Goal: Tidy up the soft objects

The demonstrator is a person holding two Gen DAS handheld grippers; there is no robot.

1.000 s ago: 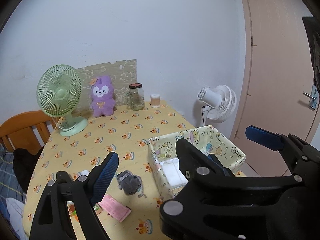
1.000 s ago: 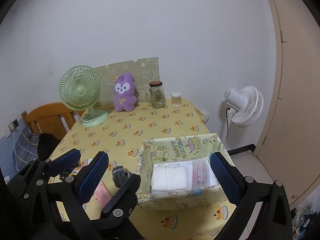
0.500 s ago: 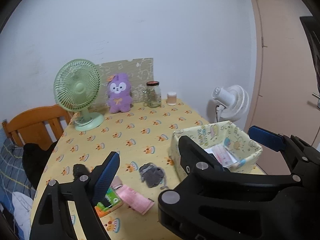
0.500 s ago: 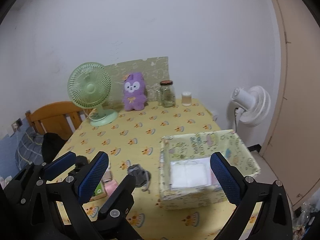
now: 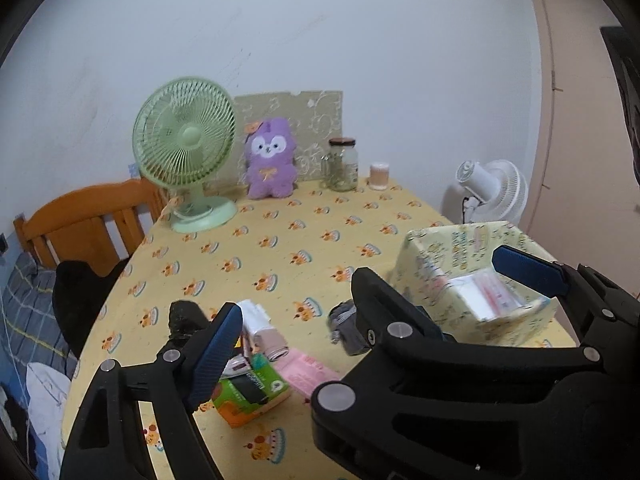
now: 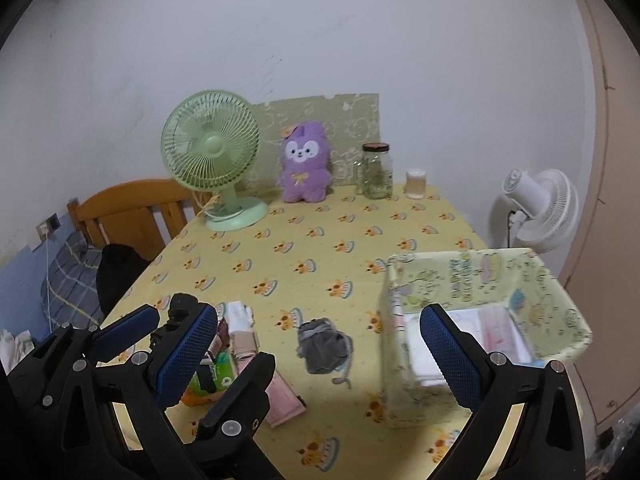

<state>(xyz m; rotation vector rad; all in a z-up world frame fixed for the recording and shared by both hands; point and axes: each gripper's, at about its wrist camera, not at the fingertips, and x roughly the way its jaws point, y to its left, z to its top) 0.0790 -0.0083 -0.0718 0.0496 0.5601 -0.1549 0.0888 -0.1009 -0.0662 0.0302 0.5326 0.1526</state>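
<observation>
Grey sock bundle (image 6: 323, 345) lies on tabletop (image 6: 304, 248) just left of fabric bin (image 6: 486, 276), judged light, soft, non-fragile, best pinched mid-bunch; left tool (image 5: 378, 292) closing w/ nothing betw. pads, right tool (image 6: 320, 354) spread, empty.

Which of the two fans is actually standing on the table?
The green desk fan, standing on the yellow tablecloth beside the purple plush toy. The white fan sits off the table's edge, by the wall.
</observation>
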